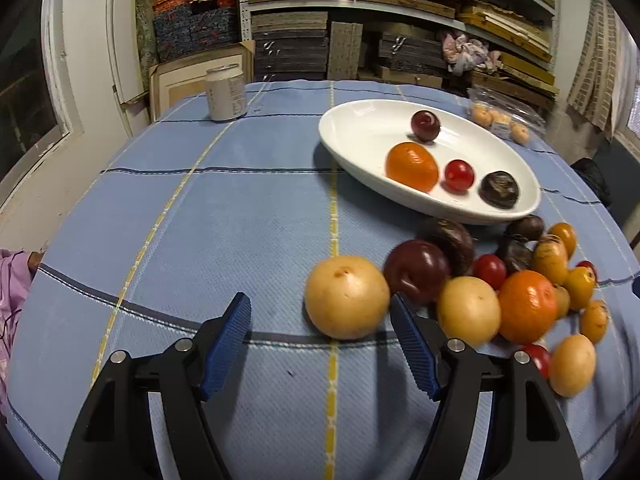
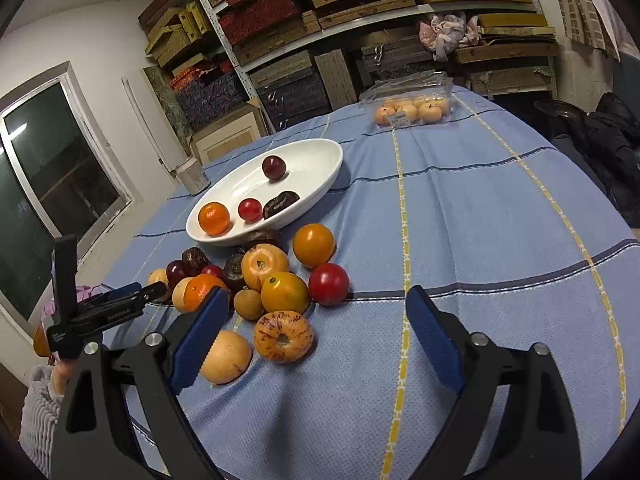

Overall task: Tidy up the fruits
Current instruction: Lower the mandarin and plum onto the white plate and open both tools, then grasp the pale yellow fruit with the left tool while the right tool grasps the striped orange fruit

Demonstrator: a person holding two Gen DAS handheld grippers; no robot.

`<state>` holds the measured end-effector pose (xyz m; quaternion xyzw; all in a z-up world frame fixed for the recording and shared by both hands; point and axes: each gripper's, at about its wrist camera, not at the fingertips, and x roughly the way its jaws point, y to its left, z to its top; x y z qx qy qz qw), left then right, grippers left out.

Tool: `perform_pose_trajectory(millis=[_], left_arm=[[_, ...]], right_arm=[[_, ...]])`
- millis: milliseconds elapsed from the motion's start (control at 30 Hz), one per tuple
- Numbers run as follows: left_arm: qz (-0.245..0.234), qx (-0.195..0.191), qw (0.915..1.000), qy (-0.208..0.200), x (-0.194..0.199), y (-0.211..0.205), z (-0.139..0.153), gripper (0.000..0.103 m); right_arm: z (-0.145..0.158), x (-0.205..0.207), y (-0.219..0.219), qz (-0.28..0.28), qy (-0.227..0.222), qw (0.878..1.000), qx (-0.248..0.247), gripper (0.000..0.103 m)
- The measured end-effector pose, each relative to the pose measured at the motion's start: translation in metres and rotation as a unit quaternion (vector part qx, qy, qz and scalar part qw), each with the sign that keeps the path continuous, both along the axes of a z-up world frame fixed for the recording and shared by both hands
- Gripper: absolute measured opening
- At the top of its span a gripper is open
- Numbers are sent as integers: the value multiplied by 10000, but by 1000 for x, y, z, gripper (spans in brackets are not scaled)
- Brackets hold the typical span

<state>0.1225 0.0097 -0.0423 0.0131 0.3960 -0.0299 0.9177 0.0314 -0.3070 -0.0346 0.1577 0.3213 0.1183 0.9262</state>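
A white oval dish [image 1: 352,128] [image 2: 320,160] on the blue checked cloth holds a plum [image 1: 425,125], an orange [image 1: 411,166], a red tomato [image 1: 459,175] and a dark wrinkled fruit [image 1: 499,189]. A pile of several loose fruits lies in front of it. My left gripper [image 1: 320,316] is open and empty, with a pale yellow fruit [image 1: 347,297] just ahead between its fingertips. My right gripper [image 2: 316,308] is open and empty just short of a speckled fruit [image 2: 283,335], a yellow tomato [image 2: 285,292] and a red tomato [image 2: 328,283]. The left gripper [image 2: 132,298] shows in the right wrist view.
A white jar [image 1: 225,92] stands at the far left of the table. A clear plastic box of small orange fruits [image 2: 412,104] sits at the far edge. Shelves stacked with boxes stand behind. A window is at the left. A dark jacket [image 2: 600,136] hangs at the right.
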Motion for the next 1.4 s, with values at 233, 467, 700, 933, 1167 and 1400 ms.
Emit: perform_pose_trajectory(millis=[233,467,700,933,1167,1400], left_arm=[[-151,-233,9996,98,7,2,-1,54],[-244,-331,9990,182,11,2,-4,45],[-34,-378,9992,113,8,11,-1,45],[18,-473,9989,63,3,15,4,45],[-95,-439,9990,39,0,8,5,45],[-152,-399,9991,55,-2,6,4,45]], right_arm=[[-1,2,2,40,50,10000,-51,89],[-3,3,11,212,73,9995,-212,89],[-10,6,29,600,324,9966,-454,77],[-23,17,37,740,698,9933,-553,64],[-25,23,53,851,694,9909,-779,51],[-31,32,49,867,914,9902,-609,41]])
